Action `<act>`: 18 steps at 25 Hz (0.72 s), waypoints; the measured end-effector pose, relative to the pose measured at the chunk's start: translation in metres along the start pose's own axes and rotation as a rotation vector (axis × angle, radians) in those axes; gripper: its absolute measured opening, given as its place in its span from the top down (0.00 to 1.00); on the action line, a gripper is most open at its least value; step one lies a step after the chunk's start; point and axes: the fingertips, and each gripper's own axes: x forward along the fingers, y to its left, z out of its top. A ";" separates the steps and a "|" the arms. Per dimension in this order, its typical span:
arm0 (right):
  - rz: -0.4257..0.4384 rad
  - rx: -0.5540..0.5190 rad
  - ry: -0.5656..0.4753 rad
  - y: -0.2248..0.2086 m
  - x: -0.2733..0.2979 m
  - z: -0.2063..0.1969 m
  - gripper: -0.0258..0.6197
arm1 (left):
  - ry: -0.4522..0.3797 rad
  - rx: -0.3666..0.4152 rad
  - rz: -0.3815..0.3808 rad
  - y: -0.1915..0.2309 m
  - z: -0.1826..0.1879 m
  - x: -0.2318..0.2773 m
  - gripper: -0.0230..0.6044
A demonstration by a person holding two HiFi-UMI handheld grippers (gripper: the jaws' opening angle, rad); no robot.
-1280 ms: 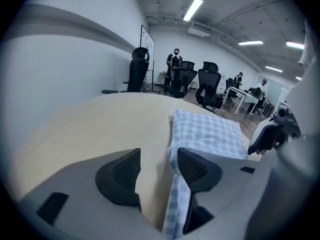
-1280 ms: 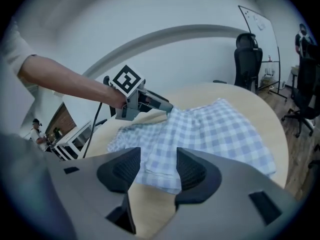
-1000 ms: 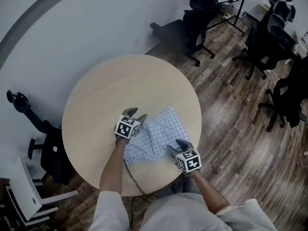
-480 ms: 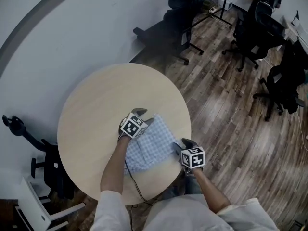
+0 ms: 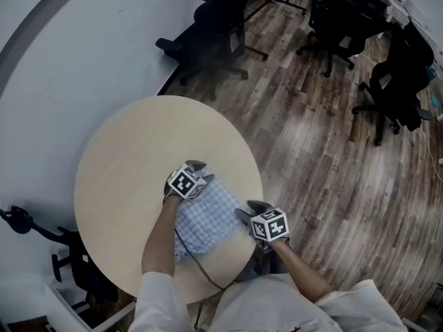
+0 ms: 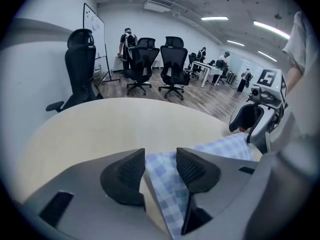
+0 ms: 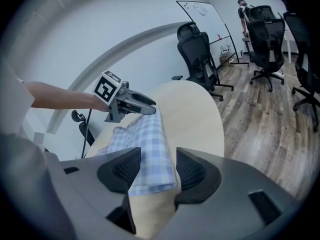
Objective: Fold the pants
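The pants (image 5: 208, 216) are a blue-and-white checked bundle lying on the near right part of the round wooden table (image 5: 131, 158). My left gripper (image 5: 202, 171) sits at the cloth's far left corner. In the left gripper view a strip of the pants (image 6: 165, 184) runs between the jaws (image 6: 161, 161) and fills the gap. My right gripper (image 5: 248, 209) is at the cloth's near right edge. In the right gripper view the pants (image 7: 147, 139) fill the space between its pads (image 7: 157, 169), with the folded near edge showing there.
A black cable (image 5: 194, 254) trails from my left arm across the table's near edge. Black office chairs (image 5: 214, 19) stand on the wood floor beyond the table, another chair (image 5: 28, 220) at the left. The table's right rim (image 5: 259, 185) is close to my right gripper.
The cloth has drawn in from a wide spread to a narrower, shorter bundle. My left gripper now sits at its far corner. The right gripper shifted slightly, then held still.
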 end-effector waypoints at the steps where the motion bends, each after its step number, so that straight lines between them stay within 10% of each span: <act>1: 0.002 -0.003 0.010 0.001 0.002 -0.004 0.60 | 0.005 -0.002 -0.011 -0.002 -0.002 0.002 0.63; 5: -0.016 -0.040 0.041 0.004 0.007 -0.015 0.76 | 0.039 0.066 -0.022 -0.014 -0.005 0.016 0.89; 18: -0.131 -0.094 0.044 -0.046 0.000 0.019 0.88 | -0.022 0.052 0.026 0.004 0.041 0.032 0.90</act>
